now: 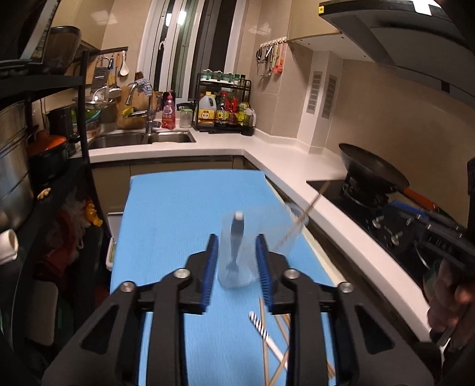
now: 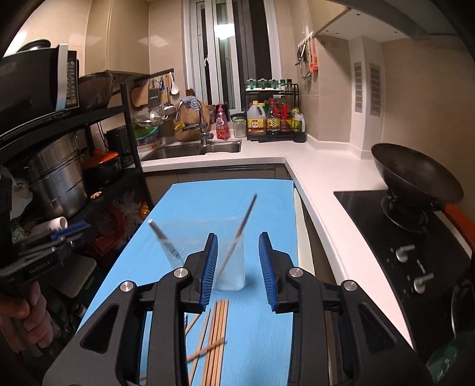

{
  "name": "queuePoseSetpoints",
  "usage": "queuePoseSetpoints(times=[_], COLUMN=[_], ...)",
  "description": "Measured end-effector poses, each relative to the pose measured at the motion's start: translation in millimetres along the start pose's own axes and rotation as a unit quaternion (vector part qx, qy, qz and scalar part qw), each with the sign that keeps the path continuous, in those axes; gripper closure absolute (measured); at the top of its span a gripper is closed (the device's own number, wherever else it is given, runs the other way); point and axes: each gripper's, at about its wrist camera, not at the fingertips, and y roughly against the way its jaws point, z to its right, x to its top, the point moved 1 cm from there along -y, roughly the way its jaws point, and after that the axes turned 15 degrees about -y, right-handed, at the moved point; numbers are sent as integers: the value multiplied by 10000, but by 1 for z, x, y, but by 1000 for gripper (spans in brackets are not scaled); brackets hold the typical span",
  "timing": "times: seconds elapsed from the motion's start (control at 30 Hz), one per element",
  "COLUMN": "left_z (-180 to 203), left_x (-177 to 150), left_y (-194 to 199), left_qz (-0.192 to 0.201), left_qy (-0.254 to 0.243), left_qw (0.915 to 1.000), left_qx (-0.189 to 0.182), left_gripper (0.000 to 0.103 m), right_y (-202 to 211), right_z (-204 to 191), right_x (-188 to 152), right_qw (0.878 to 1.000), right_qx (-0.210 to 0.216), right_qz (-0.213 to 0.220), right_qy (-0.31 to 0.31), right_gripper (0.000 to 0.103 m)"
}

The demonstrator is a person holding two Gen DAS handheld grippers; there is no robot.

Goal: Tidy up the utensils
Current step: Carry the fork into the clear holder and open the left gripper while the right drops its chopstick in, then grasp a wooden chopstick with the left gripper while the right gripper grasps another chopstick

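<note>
Both fingers (image 1: 211,261) pairs stand apart, gripping nothing; we see a blurred cup (image 2: 228,255) with fork (image 1: 236,246) and chopstick (image 2: 240,231); loose chopsticks (image 2: 218,335) are cut off at the table's (image 2: 267,341) near edge.

Warm, dim indoor light fills both fisheye views, and bright reflections glare off the window (image 1: 178,17). Edges bow and darken. The clear cup (image 2: 230,255) and its utensils smear with motion blur.

Blue mat (image 2: 261,326) carries clear cup (image 2: 234,279) and loose chopsticks (image 2: 218,335).
</note>
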Motion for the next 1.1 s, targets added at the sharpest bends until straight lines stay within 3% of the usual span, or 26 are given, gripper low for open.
queuePoseSetpoints(times=[0.07,0.1,0.13,0.3,0.37,0.47,0.57,0.77,1.1], left_z=[7,12,15,29,39,55,55,54,52], left_x=[-23,-38,-50,-101,-111,-125,-143,-170,-179], left_y=[7,8,9,-1,-4,-10,-18,-33,-43], left_qz=[-34,-97,-141,-662,-860,-1102,-1420,-1964,-2148], left_qy=[-23,-25,6,367,272,-48,90,113,165], left_qw=[10000,9999,9997,9951,9920,9893,9832,9734,9676], left_qx=[-75,-117,-189,-630,-878,-958,-1139,-1172,-1319], left_gripper=[92,95,96,96,96,96,96,95,95], right_y=[16,24,29,39,31,9,-15,-48,-60], right_z=[8,11,15,27,34,47,48,43,40], right_x=[-19,-31,-42,-104,-131,-165,-177,-200,-214], right_qw=[10000,9999,9999,9988,9972,9917,9849,9754,9731], right_qx=[48,44,25,71,83,-52,-56,-109,-469], right_qz=[0,17,19,-175,-384,-955,-1480,-2001,-2156], right_qy=[-87,-124,-159,-447,-629,-856,-900,-913,-660], right_gripper=[86,97,99,99,99,98,96,96,94])
